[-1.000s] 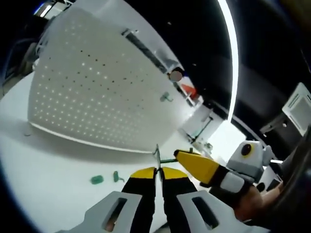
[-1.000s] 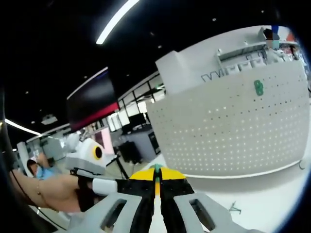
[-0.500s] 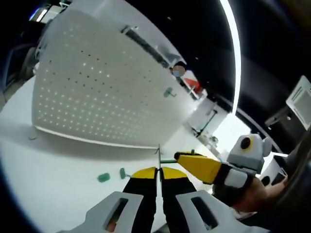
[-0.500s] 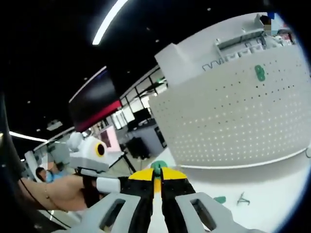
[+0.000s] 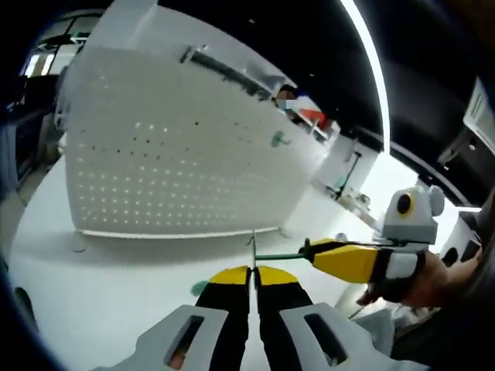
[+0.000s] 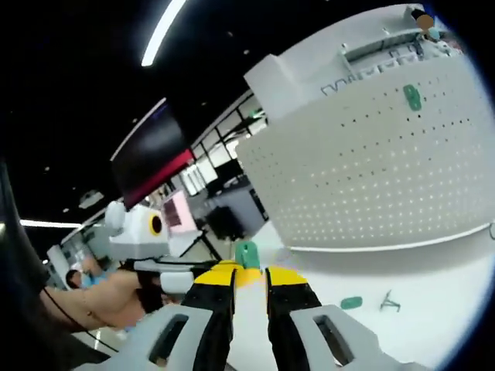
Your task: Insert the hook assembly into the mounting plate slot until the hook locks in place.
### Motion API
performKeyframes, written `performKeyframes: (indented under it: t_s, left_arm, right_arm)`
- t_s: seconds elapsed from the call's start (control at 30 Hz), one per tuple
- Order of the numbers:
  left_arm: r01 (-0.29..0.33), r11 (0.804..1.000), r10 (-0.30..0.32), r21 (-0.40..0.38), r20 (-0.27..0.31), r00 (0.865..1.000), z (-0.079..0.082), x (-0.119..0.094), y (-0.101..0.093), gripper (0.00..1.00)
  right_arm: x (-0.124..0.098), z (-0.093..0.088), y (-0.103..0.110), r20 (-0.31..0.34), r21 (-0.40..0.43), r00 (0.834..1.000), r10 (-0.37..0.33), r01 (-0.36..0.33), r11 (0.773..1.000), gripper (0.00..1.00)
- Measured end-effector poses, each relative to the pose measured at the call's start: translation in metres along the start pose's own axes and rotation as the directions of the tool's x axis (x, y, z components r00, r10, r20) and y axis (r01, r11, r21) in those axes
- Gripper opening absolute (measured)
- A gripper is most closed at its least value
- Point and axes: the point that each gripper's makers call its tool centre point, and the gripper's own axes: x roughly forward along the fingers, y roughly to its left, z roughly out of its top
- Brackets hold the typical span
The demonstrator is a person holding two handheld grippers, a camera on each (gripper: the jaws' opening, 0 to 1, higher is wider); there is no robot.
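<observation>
The white perforated mounting plate stands upright on the white table, with one green hook fixed high on it. My left gripper is shut on a thin metal hook that sticks up from its tips. A green rod runs sideways from that hook to the yellow tip of my right gripper. In the right gripper view my right gripper has its jaws apart, and a green piece sits just past the tips. The left gripper reaches in there, held by a hand.
A loose green part and a small metal hook lie on the table in front of the plate. A person's hand holds the right gripper. Dark room and ceiling light strips lie behind.
My right gripper's jaws, shut a second ago, have parted. Both views have shifted, bringing the plate closer and more upright. The left gripper stays shut on the metal hook.
</observation>
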Motion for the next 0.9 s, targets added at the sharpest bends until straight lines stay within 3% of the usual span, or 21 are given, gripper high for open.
performKeyframes:
  t_s: [0.17,0.27,0.47,0.57,0.77,0.9]
  left_arm:
    - [-0.045,0.993,0.049,0.113,-0.034,0.998,-0.004,0.000,0.004,0.01]
    - [-0.048,0.990,0.054,0.134,-0.043,0.998,-0.006,0.002,0.002,0.01]
    - [-0.035,0.982,0.045,0.185,-0.052,0.998,-0.012,0.006,-0.009,0.01]
    - [-0.042,0.966,0.058,0.256,-0.056,0.997,-0.012,0.006,-0.012,0.01]
    - [-0.035,0.956,0.046,0.290,-0.031,0.998,-0.005,0.006,-0.020,0.01]
    - [-0.032,0.961,0.038,0.275,-0.018,0.999,-0.003,0.006,-0.021,0.01]
  right_arm:
    - [-0.002,-0.002,0.003,-0.002,-0.058,1.000,0.010,-0.010,0.998,0.17]
    - [-0.002,-0.003,-0.003,0.013,-0.006,1.000,0.006,-0.006,1.000,0.15]
    - [-0.001,0.000,0.006,0.022,0.020,0.999,0.027,-0.027,0.999,0.15]
    - [0.001,0.002,0.009,0.031,0.092,0.999,0.043,-0.046,0.995,0.15]
    - [0.002,0.003,0.008,0.041,0.095,0.998,0.038,-0.042,0.995,0.12]
    - [0.002,0.005,0.006,0.053,0.101,0.998,0.026,-0.032,0.994,0.09]
